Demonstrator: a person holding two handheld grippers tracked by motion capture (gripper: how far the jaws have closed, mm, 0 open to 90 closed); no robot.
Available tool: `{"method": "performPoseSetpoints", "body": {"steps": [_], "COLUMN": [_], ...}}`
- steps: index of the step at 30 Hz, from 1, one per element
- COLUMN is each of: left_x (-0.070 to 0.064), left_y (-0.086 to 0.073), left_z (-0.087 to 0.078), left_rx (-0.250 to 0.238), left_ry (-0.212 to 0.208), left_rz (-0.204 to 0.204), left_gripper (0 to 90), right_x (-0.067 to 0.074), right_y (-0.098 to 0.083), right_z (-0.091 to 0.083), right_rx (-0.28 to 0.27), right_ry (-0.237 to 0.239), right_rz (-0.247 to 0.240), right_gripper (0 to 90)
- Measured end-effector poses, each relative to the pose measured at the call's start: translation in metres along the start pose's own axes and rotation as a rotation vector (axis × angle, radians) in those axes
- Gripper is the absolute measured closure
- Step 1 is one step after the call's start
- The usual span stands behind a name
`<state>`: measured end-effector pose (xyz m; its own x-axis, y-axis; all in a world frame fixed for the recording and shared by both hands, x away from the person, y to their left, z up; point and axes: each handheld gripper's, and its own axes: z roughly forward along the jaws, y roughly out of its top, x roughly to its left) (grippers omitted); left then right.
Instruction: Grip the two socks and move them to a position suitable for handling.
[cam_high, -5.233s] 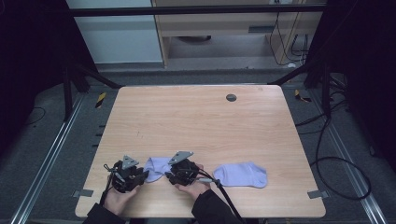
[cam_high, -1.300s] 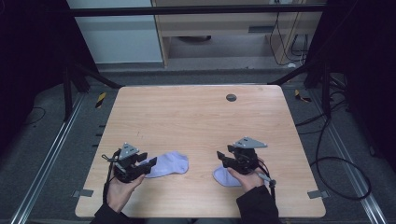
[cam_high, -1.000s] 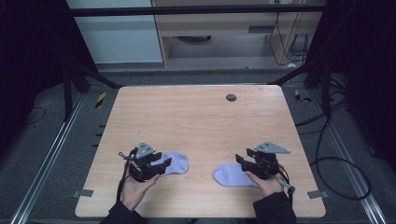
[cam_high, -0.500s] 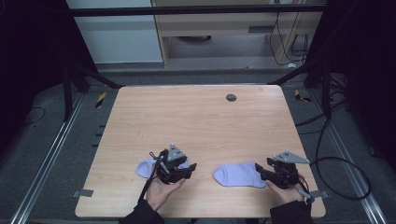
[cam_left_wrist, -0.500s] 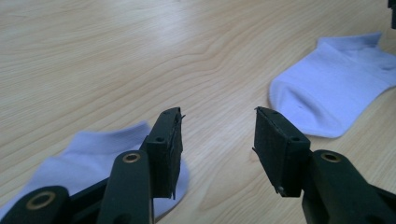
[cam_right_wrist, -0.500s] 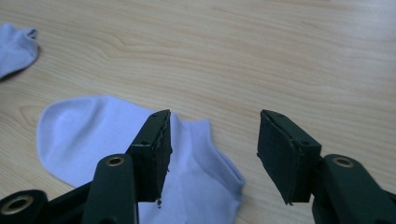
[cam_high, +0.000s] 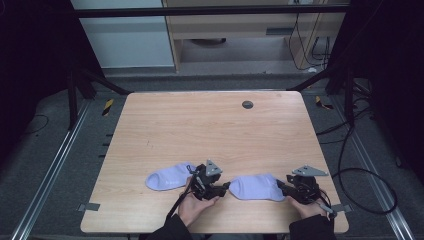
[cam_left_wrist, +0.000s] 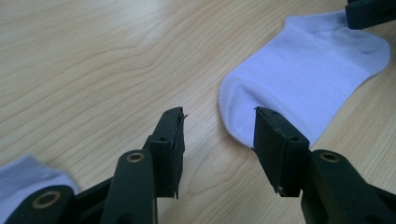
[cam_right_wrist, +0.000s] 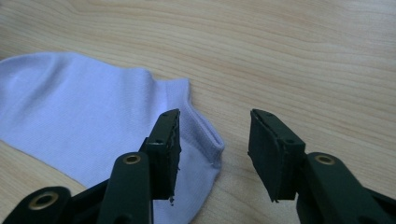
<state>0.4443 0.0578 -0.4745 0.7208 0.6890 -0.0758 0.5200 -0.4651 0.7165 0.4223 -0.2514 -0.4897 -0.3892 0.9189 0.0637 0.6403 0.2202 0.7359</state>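
Two pale lilac socks lie flat near the table's front edge. The left sock (cam_high: 169, 176) lies to the left of my left gripper (cam_high: 223, 187), and a corner of the left sock (cam_left_wrist: 21, 179) shows behind the jaws. The right sock (cam_high: 256, 187) stretches between both grippers. My left gripper (cam_left_wrist: 218, 135) is open, its right jaw just over the toe end of the right sock (cam_left_wrist: 299, 79). My right gripper (cam_high: 281, 186) is at the cuff end. In its own view the right gripper (cam_right_wrist: 213, 144) is open, its left jaw over the cuff of the right sock (cam_right_wrist: 93, 121).
The wooden table (cam_high: 215, 135) has a round dark grommet (cam_high: 247, 104) near its far edge. Strips of grey tape (cam_high: 88, 206) sit at the front corners. Metal frame posts and cables surround the table.
Both grippers moved right over the last seconds. The left gripper left the left sock and came to the toe of the right sock; the right gripper moved to that sock's cuff end.
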Motion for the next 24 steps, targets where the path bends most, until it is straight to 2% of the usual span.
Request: {"method": "performPoseSetpoints", "body": {"steps": [5,9,13,19,24], "left_x": [-0.007,-0.011,-0.012,-0.011,-0.005], "left_y": [0.002,0.002,0.001,0.000,-0.001], "left_z": [0.013,0.022,0.026,0.027,0.016], "left_rx": [0.022,0.046,0.063,0.066,0.038], "left_ry": [-0.014,-0.019,-0.020,-0.021,-0.050], "left_rz": [0.005,0.008,-0.007,-0.015,-0.025], "left_gripper": [55.0,61.4,69.2,85.4,88.8], "right_x": [-0.001,-0.002,-0.002,0.002,0.007], "right_y": [-0.001,-0.001,-0.001,0.001,0.006], "right_z": [0.004,0.007,0.010,0.009,0.002], "right_rx": [0.014,0.028,0.042,0.064,0.034], "right_ry": [0.006,0.003,0.000,0.015,0.049], "right_rz": [-0.004,-0.014,-0.017,-0.014,-0.014], "right_gripper": [58.8,63.9,68.8,85.8,86.8]}}
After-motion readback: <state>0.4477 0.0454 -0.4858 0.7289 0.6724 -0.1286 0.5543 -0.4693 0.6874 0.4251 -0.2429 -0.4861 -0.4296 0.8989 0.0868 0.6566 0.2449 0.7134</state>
